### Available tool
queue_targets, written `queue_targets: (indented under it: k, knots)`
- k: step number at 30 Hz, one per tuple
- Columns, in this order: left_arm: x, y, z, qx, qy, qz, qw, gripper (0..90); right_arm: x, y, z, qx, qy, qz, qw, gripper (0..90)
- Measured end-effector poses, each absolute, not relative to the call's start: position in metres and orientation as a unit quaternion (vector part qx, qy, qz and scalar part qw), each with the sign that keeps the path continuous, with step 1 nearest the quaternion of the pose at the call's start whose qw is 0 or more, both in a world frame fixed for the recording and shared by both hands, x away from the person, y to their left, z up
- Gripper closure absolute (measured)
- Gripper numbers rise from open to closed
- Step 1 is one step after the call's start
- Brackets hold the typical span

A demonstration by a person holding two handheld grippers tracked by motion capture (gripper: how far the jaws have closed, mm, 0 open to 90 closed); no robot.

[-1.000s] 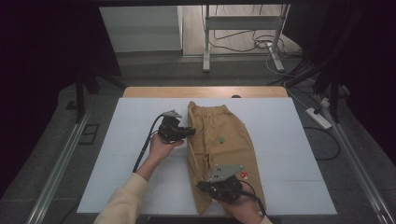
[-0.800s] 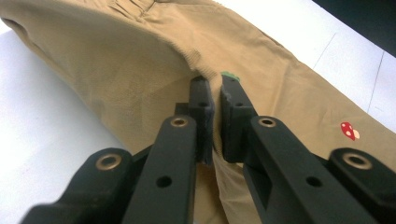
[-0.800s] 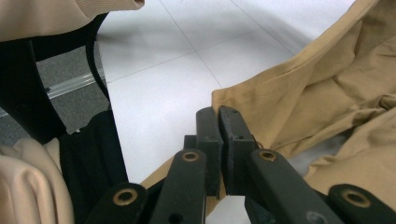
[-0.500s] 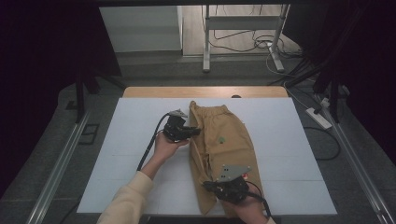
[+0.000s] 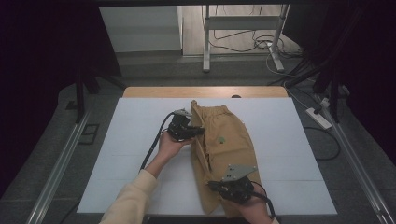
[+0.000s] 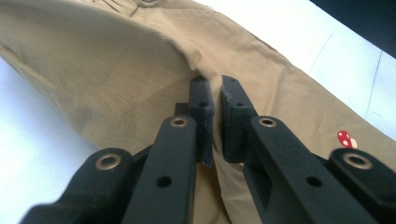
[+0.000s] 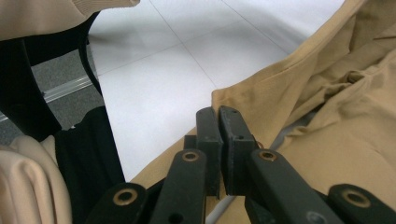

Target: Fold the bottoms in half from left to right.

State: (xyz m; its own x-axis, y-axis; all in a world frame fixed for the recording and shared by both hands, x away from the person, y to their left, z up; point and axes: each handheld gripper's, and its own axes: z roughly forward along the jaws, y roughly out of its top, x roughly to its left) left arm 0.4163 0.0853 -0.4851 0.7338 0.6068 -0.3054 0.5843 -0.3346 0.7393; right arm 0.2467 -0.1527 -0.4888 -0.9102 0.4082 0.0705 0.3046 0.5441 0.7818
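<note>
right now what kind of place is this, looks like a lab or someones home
Most likely a lab or recording studio, not a home. A bare white table stands between dark curtains, with cables loose on the floor behind, and a power strip beside it. Tan trousers lie on the table.

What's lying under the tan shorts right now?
The shorts lie on the white table. Both grippers pinch their left edge, which is folded over; anything beneath the cloth is hidden.
</note>
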Motion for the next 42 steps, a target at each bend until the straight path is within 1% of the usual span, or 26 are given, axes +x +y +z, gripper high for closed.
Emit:
queue_targets:
  k: [24, 32, 42]
  knots:
    - [0.423, 0.062, -0.473, 0.822, 0.351, 0.011, 0.448, 84.0, 0.243, -0.181, -0.475, 0.222, 0.861, 0.451, 0.08, 86.9]
    - [0.427, 0.054, -0.473, 0.82, 0.351, 0.005, 0.451, 84.1, 0.242, -0.191, -0.471, 0.231, 0.855, 0.456, 0.088, 86.8]
    - [0.431, 0.039, -0.48, 0.822, 0.349, 0.0, 0.45, 84.0, 0.244, -0.205, -0.476, 0.249, 0.855, 0.445, 0.095, 86.9]
